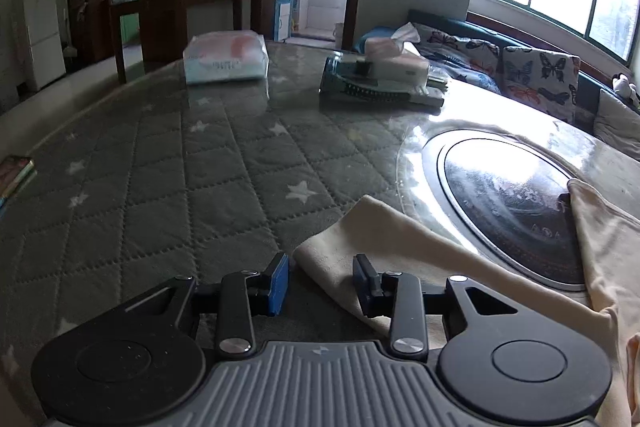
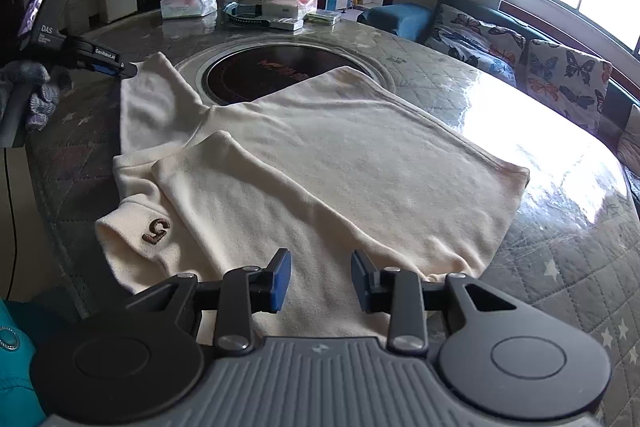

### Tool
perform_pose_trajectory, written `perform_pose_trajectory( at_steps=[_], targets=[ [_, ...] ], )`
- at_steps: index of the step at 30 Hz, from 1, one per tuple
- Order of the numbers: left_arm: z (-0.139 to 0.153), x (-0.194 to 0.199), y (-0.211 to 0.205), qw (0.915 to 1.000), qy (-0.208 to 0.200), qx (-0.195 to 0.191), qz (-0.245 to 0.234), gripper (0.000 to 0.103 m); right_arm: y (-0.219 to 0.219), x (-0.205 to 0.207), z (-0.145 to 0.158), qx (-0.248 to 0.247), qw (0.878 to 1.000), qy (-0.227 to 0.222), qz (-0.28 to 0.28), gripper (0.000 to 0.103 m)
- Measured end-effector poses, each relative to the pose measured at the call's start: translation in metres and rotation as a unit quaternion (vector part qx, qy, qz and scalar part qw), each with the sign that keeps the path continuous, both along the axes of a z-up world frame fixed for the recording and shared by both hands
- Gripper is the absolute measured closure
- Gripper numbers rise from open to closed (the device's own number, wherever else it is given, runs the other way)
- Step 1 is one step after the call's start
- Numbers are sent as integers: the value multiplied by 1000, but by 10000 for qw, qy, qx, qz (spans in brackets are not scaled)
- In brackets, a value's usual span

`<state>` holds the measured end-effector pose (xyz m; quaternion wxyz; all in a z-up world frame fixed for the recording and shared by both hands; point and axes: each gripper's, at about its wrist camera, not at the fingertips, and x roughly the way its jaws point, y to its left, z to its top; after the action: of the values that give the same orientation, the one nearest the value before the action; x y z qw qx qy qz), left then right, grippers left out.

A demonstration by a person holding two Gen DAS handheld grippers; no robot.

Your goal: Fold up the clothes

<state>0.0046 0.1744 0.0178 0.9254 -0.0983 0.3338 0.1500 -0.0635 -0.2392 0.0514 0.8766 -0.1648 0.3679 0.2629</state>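
Observation:
A cream short-sleeved shirt [image 2: 320, 163] lies flat on the round table, one sleeve folded over its body; a sleeve bears a brown "5" patch [image 2: 156, 230]. My right gripper [image 2: 320, 281] is open, low over the shirt's near edge. My left gripper [image 1: 320, 283] is open, with the end of the other sleeve [image 1: 352, 247] between its fingers. The left gripper also shows in the right wrist view [image 2: 120, 68], at that sleeve's tip.
The table has a grey quilted star cover [image 1: 180, 179] under glass and a black round hob [image 1: 512, 199] in its middle. At the far side lie a wipes pack [image 1: 226, 57], a tissue box [image 1: 396, 59] and a dark tray. A butterfly-print sofa [image 2: 520, 59] stands beyond.

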Motion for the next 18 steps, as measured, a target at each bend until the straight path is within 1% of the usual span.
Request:
perform_pose_trajectory(
  at_steps=[1,2,3,4,5,6,9,11,13,15,18],
  targets=[
    [0,0,0,10000,-30,-38,30,66,-1,0,1,10,10000,-8,-18,70],
    [-1,0,1,9999,-60,-81,61,74,-2,-1,1,20,10000,-17,-36,70],
    [-1,1,1,9999,-84,-119,72,85,-3,-1,2,30,10000,-25,-54,70],
    [-1,1,2,9998,-100,-158,92,88,-4,-2,2,40,10000,-34,-72,70],
    [1,1,3,9996,-135,-233,99,95,-5,-2,3,50,9999,-42,-90,70],
    [2,0,4,9992,-195,-332,76,97,-6,-3,3,63,9999,-51,-108,70],
    [18,-7,-5,9971,-491,-558,-162,98,-9,-4,5,148,9997,-86,-181,70],
    [33,-12,-21,9944,-739,-574,-493,98,-12,-5,6,204,9995,-109,-222,70],
    [49,-15,-42,9891,-907,-682,-940,98,-15,-6,7,251,9993,-122,-255,70],
    [63,-19,-67,9807,-1063,-792,-1437,98,-19,-7,8,322,9989,-146,-313,70],
    [80,-24,-108,9629,-1215,-996,-2195,98,-26,-9,10,396,9983,-169,-386,70]
  ],
)
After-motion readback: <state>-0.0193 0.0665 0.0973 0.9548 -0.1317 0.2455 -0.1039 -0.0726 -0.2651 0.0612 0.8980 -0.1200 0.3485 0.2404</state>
